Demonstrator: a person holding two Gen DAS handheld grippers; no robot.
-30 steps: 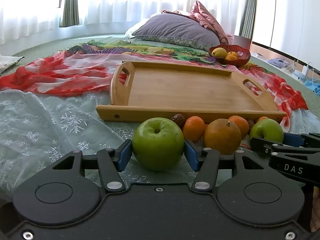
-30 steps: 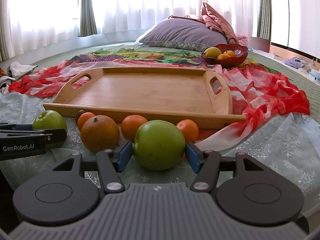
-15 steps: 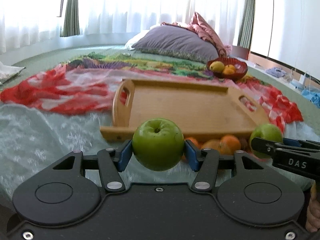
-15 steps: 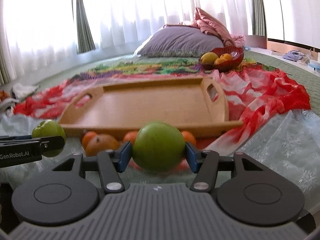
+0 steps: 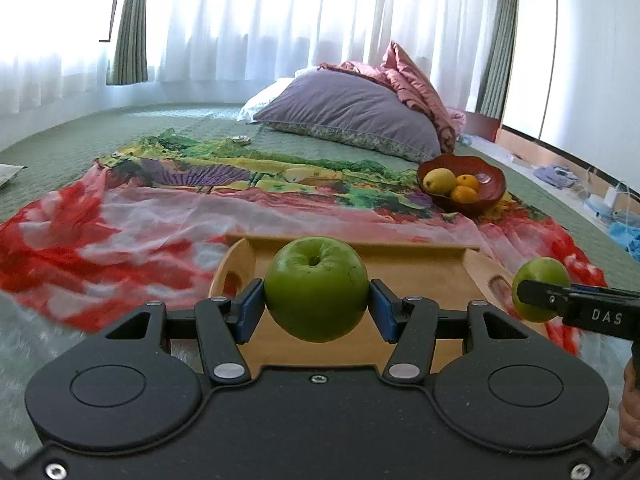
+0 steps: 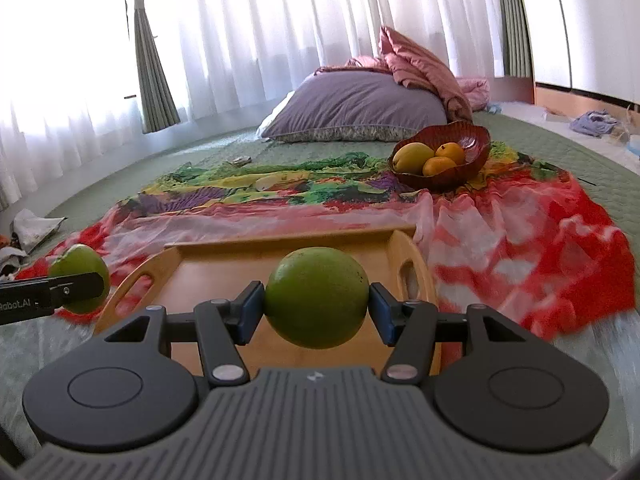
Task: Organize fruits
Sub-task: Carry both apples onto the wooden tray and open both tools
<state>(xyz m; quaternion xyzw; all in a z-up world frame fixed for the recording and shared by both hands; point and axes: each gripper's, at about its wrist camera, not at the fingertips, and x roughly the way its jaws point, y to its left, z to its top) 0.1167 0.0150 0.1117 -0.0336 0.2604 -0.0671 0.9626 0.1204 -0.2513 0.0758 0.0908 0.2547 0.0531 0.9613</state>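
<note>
Bed (image 5: pixel 72 148) bears tray (image 5: pixel 420 280) on scarf (image 5: pixel 120 232); left gripper (image 5: pixel 316 308) and right gripper (image 6: pixel 316 308) each grasp an apple above tray, bowl (image 6: pixel 476 148) far right

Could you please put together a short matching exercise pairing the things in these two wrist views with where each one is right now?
Things:
1. apple with the stem dimple showing
2. wooden tray
3. red bowl
4. purple pillow

Places:
A. at the far end of the bed, by the curtains
B. on the colourful cloth, holding a yellow fruit and two orange ones
C. clamped in the jaws of the left gripper
D. empty, below both raised apples

Pairs: 1-C, 2-D, 3-B, 4-A
</note>
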